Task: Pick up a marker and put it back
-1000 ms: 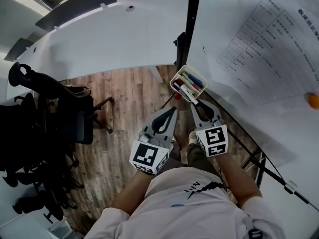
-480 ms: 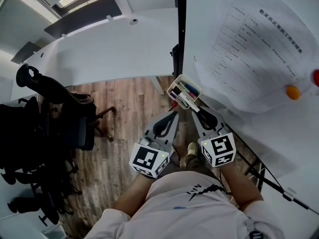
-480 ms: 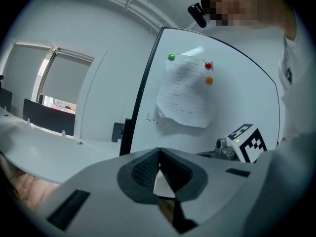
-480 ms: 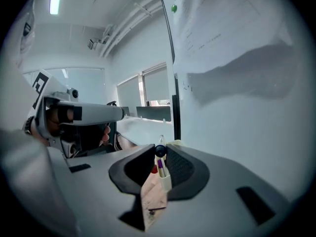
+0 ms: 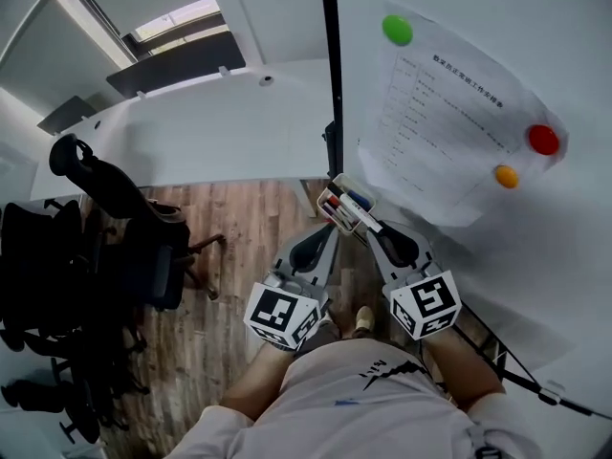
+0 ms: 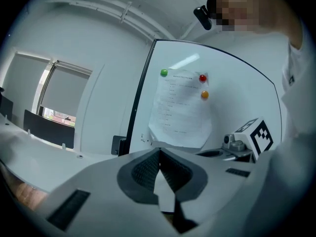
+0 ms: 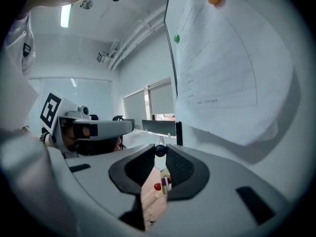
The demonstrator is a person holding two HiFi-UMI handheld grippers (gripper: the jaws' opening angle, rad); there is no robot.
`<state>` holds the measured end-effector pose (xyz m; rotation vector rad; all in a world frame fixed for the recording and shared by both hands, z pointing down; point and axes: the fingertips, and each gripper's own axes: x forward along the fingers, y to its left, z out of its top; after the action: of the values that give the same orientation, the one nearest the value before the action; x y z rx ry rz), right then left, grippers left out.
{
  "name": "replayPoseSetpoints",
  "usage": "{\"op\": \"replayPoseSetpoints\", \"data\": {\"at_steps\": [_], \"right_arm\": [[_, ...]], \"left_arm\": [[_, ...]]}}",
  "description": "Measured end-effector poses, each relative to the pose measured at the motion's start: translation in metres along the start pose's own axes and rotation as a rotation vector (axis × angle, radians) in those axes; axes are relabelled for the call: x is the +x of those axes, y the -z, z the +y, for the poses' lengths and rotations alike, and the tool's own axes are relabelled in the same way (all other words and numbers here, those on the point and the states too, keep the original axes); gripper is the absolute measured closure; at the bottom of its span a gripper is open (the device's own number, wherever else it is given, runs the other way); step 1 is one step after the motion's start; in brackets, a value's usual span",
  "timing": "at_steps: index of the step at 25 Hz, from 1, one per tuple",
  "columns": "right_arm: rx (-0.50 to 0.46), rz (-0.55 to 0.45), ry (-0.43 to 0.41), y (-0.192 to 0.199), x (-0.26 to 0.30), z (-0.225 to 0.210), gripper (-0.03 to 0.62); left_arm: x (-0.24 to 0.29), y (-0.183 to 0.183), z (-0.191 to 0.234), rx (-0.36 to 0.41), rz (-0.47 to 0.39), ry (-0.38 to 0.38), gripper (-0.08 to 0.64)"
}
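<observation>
The right hand-held gripper (image 7: 159, 153) pinches the marker (image 5: 362, 216) by one end, just over the pen tray (image 5: 337, 185), the left hand-held gripper (image 6: 159, 154) is closed on nothing, and the marker looks light, hard and slippery, best held round its middle.

No legible text anywhere.
- Sheet (image 5: 449, 132) on whiteboard (image 5: 459, 27): printed heading and rows of lines, too small to read.
- Left cube (image 5: 282, 316), right cube (image 5: 427, 304): black-and-white square code patterns, no letters or numbers.
- Marker (image 5: 359, 213): dark print on white barrel, illegible.
- Shirt (image 5: 387, 361): dark scrawled print, illegible.
</observation>
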<state>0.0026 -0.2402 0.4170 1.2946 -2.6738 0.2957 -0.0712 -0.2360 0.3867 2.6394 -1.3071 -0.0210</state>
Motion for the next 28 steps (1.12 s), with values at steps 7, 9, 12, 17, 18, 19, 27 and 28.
{"op": "replayPoseSetpoints", "data": {"at_steps": [7,9,12,17,18,19,27,28], "right_arm": [[-0.031,-0.047,-0.014,-0.030,-0.011,0.002,0.515],[-0.036,-0.056,-0.015,-0.034,-0.014,0.001,0.515],[-0.045,-0.070,-0.017,-0.037,-0.017,0.004,0.515],[-0.035,-0.069,-0.018,-0.036,-0.018,0.004,0.515],[-0.034,-0.069,-0.018,-0.036,-0.018,0.005,0.515],[-0.034,-0.069,-0.017,-0.037,-0.018,0.005,0.515],[-0.034,-0.060,-0.002,-0.032,-0.016,0.005,0.515],[-0.032,-0.056,0.001,-0.030,-0.015,0.005,0.515]], "left_arm": [[0.001,-0.026,-0.016,0.054,-0.033,0.010,0.549],[0.002,-0.030,-0.019,0.054,-0.038,0.014,0.549],[0.000,-0.032,-0.018,0.038,-0.054,0.001,0.549],[0.000,-0.033,-0.016,0.025,-0.058,-0.008,0.549],[0.000,-0.034,-0.017,0.024,-0.058,-0.007,0.549],[0.000,-0.034,-0.017,0.023,-0.057,-0.006,0.549],[-0.004,-0.028,-0.007,0.016,-0.062,-0.026,0.549],[-0.004,-0.027,-0.005,0.014,-0.061,-0.028,0.549]]}}
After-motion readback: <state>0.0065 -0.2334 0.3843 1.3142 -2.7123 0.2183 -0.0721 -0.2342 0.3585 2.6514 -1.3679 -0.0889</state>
